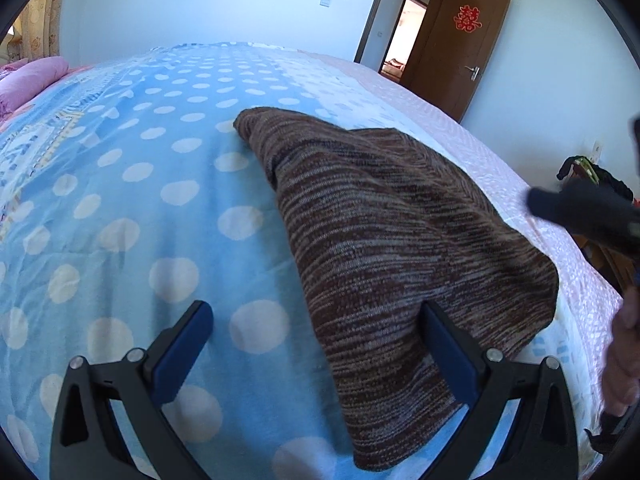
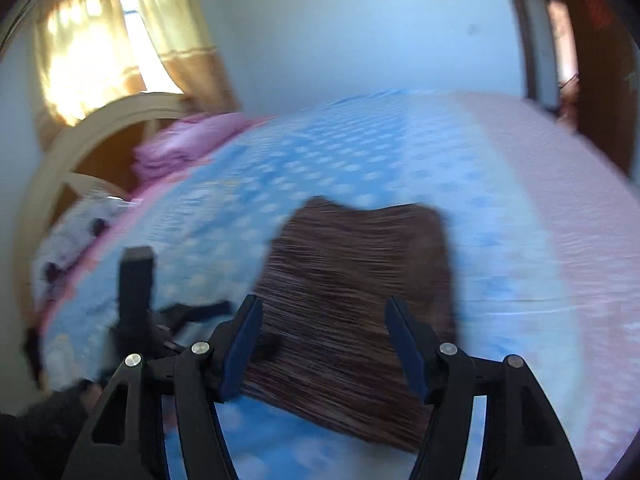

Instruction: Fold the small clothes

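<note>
Left wrist view: both tongs, left gripper (image 1: 316, 344) and right gripper (image 2: 324, 340), gape released over the brown knit garment (image 1: 384, 248), so each should pinch a near corner squarely.

Blue polka-dot bedspread (image 1: 168, 184) lies beneath and ahead of the jaws. Pink folded quilt (image 1: 28, 80) far left ahead. Brown wooden door (image 1: 456, 52) stands open, far right ahead.

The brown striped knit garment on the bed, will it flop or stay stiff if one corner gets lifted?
The brown striped knit garment would probably flop, since it already drapes softly over the blue dotted bedspread. Its coarse knit looks grippy rather than slippery, and likely light.
</note>
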Motion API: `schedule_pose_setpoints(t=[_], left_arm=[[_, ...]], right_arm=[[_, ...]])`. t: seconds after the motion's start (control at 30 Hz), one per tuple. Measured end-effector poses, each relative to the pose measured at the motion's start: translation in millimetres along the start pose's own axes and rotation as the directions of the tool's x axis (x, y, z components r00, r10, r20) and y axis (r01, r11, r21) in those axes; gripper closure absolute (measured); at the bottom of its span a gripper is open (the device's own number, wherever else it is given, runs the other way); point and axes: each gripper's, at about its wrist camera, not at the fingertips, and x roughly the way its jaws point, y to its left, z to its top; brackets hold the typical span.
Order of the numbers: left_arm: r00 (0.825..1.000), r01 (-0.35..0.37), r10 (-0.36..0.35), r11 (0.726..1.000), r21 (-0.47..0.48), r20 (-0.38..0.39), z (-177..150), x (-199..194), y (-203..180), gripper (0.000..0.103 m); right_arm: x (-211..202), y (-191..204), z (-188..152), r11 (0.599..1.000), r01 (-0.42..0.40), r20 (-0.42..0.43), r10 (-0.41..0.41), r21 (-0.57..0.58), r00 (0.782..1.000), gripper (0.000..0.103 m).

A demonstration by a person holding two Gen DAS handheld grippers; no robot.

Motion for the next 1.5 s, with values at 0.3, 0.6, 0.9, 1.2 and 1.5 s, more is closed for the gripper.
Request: schedule_pose_setpoints(t=[0.3,0.6,0.9,1.2,1.5], left_arm=[[1.0,-0.005,0.006,1.0,0.018,-0.024,1,5,-2,0.0],[0.996,-0.072,0.076,0.994,0.08,-0.055,0,12,-14,0.0],[0.995,-0.074,0.079,0.994,0.085,-0.056,-2,12,-14,0.0],[0.993,-0.09,0.098,0.99,0.111,-0.064,-2,14,-19,0.0],[0.994,-0.095,0.101,0.988,0.12,-0.043,-2,10,-24,0.0]], right_arm=[[82,-65,-1,0.988,0.106,-0.169,-0.087,0.11,0.982,0.081],[49,-55,16,0.994,0.098,-0.061,-0.095,0.052,0.994,0.059],[91,-63,7,0.983,0.183,-0.171,-0.183,-0.012,0.968,0.059],[87,-74,-4,0.984,0.179,-0.137,-0.176,0.01,0.975,0.059],[52,-92,11,0.987,0.145,-0.01,-0.144,0.072,0.989,0.049]])
